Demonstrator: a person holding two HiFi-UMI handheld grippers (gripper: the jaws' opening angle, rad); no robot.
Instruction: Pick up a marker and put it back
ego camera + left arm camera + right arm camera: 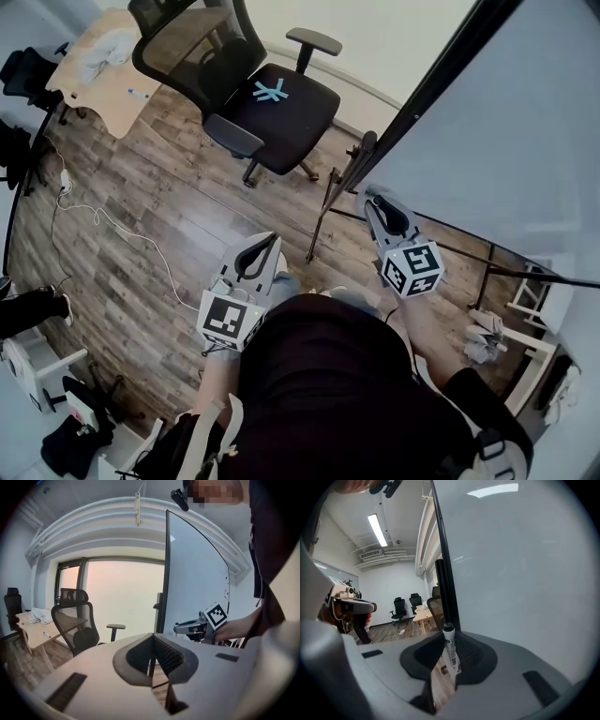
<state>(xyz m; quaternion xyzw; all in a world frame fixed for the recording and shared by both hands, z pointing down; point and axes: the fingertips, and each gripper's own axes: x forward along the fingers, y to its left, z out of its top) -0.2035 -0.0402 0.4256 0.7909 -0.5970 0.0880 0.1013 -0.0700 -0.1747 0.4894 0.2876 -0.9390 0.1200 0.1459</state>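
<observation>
My right gripper (450, 638) is shut on a white marker (451, 654) with a black cap. The marker stands upright between the jaws, its cap poking out just past the tips. This gripper (375, 199) is held close to the left edge of the whiteboard (506, 141), whose white face (520, 564) fills the right gripper view. In the head view the marker is hidden by the jaws. My left gripper (270, 242) hangs lower and to the left over the wooden floor. Its jaws (152, 638) are shut with nothing between them, and the right gripper (183, 627) shows beyond them by the whiteboard (197, 588).
A black office chair (267, 94) stands ahead on the wooden floor, with a light wooden desk (103, 70) behind it at the left. The whiteboard's dark stand legs (323, 216) reach down between the grippers. A white cable (112, 225) trails over the floor at the left.
</observation>
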